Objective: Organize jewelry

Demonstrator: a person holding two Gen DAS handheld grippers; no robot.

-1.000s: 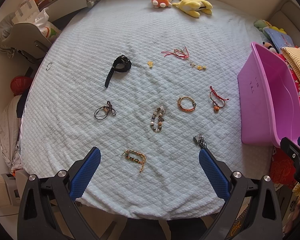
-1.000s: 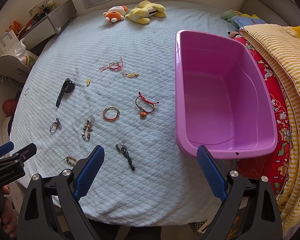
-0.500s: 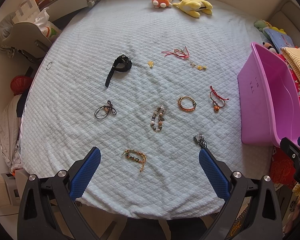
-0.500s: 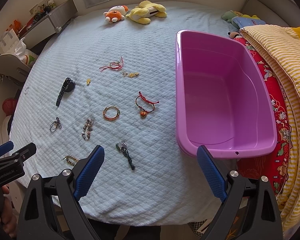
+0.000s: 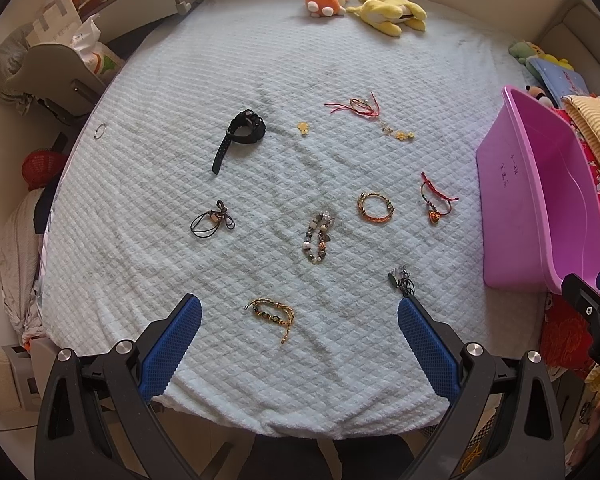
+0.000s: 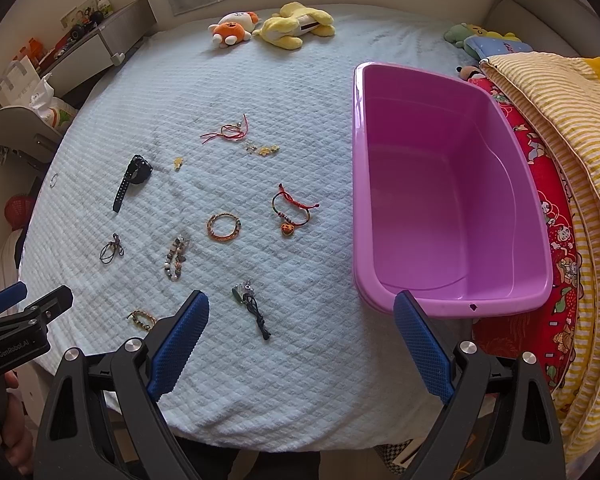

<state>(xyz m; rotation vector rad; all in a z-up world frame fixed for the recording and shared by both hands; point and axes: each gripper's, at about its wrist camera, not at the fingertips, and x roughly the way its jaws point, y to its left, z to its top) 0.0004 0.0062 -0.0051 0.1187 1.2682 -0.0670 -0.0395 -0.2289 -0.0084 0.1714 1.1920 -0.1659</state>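
Left tongs point(image 5: 299, 310), right tongs point(image 6: 301, 308): wide apart, level over bed edge.

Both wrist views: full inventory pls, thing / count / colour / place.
bed cover: 1, pale blue quilted, under everything
tub: 1, pink-purple plastic, nothing inside, right side of bed
watch: 1, black, left of centre
red cord bracelet: 1, far centre
gold charms: small chain plus one loose piece, near the red cord
heart-charm bracelet: 1, red and dark cord, nearest the tub
orange braided bracelet: 1, centre
beaded bracelet: 1, mixed grey and brown, centre
black cord piece: 1, left
gold-green bracelet: 1, near edge
dark cord charm: 1, near edge
thin ring: 1, far left edge
plush toys: orange-white and yellow, far end
left gripper: open, nothing held
right gripper: open, nothing held
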